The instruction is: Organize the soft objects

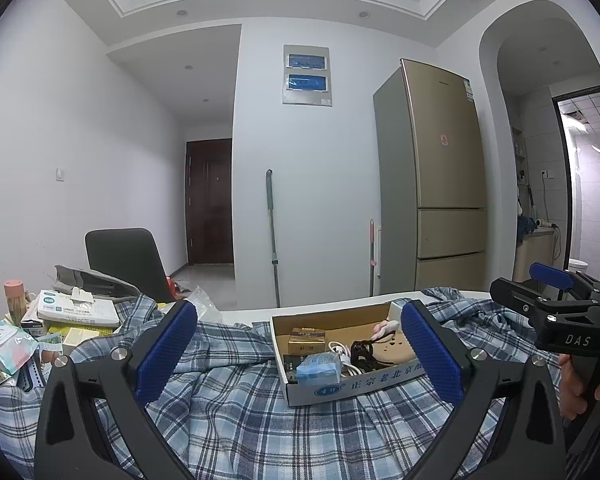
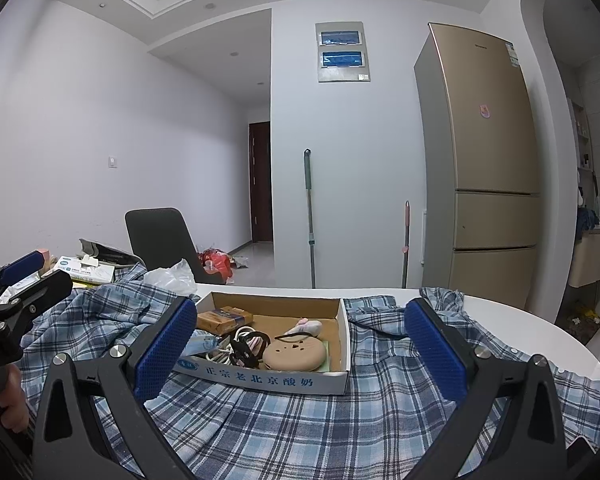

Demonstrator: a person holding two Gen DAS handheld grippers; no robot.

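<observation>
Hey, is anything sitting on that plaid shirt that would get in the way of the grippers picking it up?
Yes. An open cardboard box of small items sits on the plaid shirt, straight ahead of the open left gripper and right gripper. Nearer cloth is bare.

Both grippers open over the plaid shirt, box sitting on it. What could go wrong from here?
1. The cardboard box sits on the plaid shirt; pulling the cloth may drag or tip it, spilling the cables.
2. Shirt reaches under the tissue pack; tugging may shift that pile.
3. Open left gripper and right gripper may pinch several layers.
</observation>
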